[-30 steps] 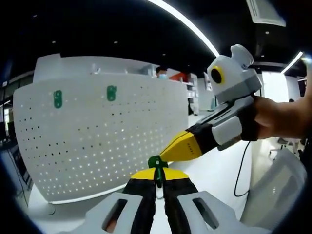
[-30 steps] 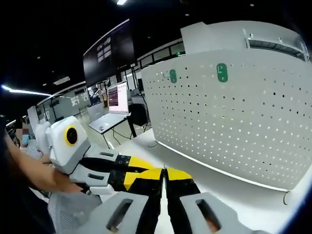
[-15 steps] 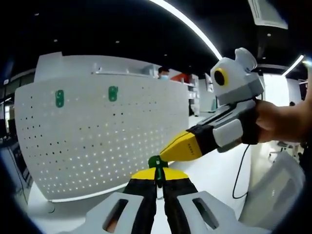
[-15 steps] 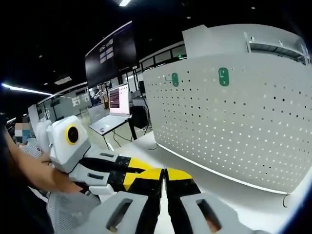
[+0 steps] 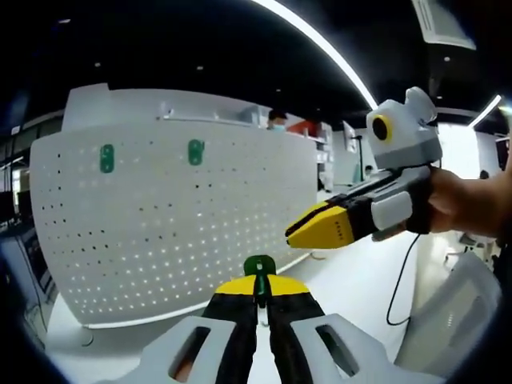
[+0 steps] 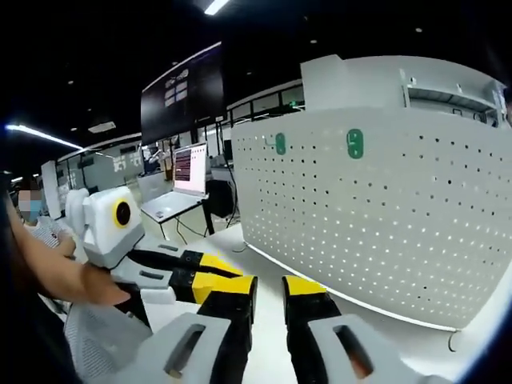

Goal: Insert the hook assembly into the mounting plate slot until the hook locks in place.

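Note:
A small green hook assembly [image 5: 259, 266] pokes up between the yellow tips of my left gripper [image 5: 258, 286], which is shut on it. Behind it stands the white perforated mounting plate [image 5: 176, 224], with two green pieces [image 5: 106, 158] [image 5: 195, 151] fixed near its top. My right gripper [image 5: 318, 230] comes in from the right, up and to the right of the hook and apart from it. In the right gripper view my right gripper [image 6: 269, 292] stands slightly open with nothing in it. The left gripper [image 6: 210, 272] lies to its left, and the plate [image 6: 384, 216] fills the right side.
The white tabletop [image 5: 352, 280] runs under both grippers, with a black cable [image 5: 400, 272] on it. A hand [image 5: 460, 204] holds the right gripper. A laptop [image 6: 190, 172] and a dark wall screen [image 6: 182, 92] stand behind the plate's left end.
My right gripper has let go at the green hook, opened slightly and drawn back up and to the right. The left gripper still holds the hook.

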